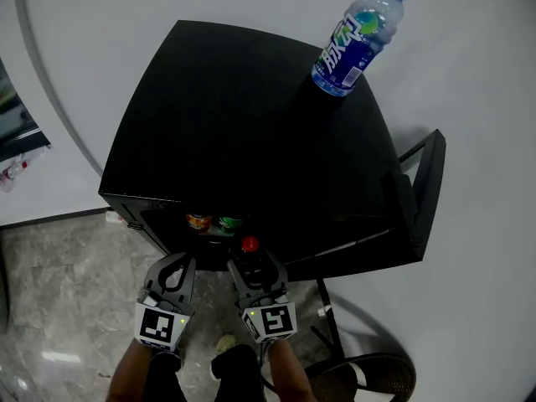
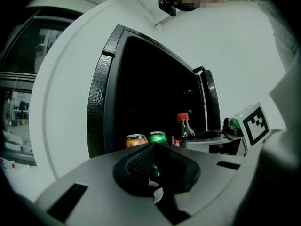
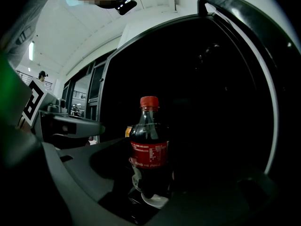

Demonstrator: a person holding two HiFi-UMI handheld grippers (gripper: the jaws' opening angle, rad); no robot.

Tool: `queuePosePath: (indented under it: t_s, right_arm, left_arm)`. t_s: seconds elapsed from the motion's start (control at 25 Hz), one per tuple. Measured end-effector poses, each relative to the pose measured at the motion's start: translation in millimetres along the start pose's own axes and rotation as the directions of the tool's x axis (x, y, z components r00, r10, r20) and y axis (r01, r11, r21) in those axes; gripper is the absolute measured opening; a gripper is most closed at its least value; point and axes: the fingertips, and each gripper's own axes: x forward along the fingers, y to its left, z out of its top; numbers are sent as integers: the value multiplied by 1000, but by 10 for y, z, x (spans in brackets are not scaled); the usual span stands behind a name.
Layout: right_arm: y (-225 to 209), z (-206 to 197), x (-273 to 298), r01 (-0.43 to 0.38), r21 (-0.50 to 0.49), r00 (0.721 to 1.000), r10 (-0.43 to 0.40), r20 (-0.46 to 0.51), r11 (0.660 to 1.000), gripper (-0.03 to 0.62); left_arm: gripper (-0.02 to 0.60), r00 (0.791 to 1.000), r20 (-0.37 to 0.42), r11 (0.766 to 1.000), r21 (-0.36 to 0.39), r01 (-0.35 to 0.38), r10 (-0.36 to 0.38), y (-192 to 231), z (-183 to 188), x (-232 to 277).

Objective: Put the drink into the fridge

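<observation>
A cola bottle [image 3: 149,149] is clamped between the jaws of the right gripper [image 3: 150,182], which are closed on its lower body below the red label, so that the neck and cap rise clear above them. In the head view the bottle's red cap [image 1: 249,244] is seen just beyond the tip of the right gripper, at the open front of a black mini fridge [image 1: 243,124]. The bottle is held upright, its long axis vertical and the cap uppermost. Whether its base rests on a shelf cannot be told, since the interior behind it is dark. The left gripper [image 2: 153,161] is held just beside the right one, its jaws drawn together with nothing between them; only a sliver of green is glimpsed through the thin gap. Inside the fridge, an orange can [image 2: 136,140] and a green can [image 2: 158,137] are stood side by side, and the cola bottle is seen to the right of the green can from the left gripper view. The fridge door [image 1: 427,191] is swung open on the right side. On the fridge top, near its far right corner, a clear bottle with a blue label and blue cap [image 1: 360,33] is stood. The fridge is set against a white wall [image 1: 477,90], and a grey marbled floor [image 1: 59,291] is visible below the left gripper.
</observation>
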Motion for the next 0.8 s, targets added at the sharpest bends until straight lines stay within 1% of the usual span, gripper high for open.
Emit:
queuePosePath:
  t_s: [0.16,0.24,0.8]
  right_arm:
    - [-14,-3,124,-3,-2,1000,3,11,1000,281]
    - [-25,-32,189,-8,2,1000,8,15,1000,281]
    - [-119,-58,486,-34,-10,999,34,19,999,281]
  left_arm:
    - [3,1000,12,1000,-9,-15,15,61,2,46]
    - [3,1000,20,1000,-2,-19,19,76,-4,73]
    - [3,999,17,999,-26,-35,35,132,16,240]
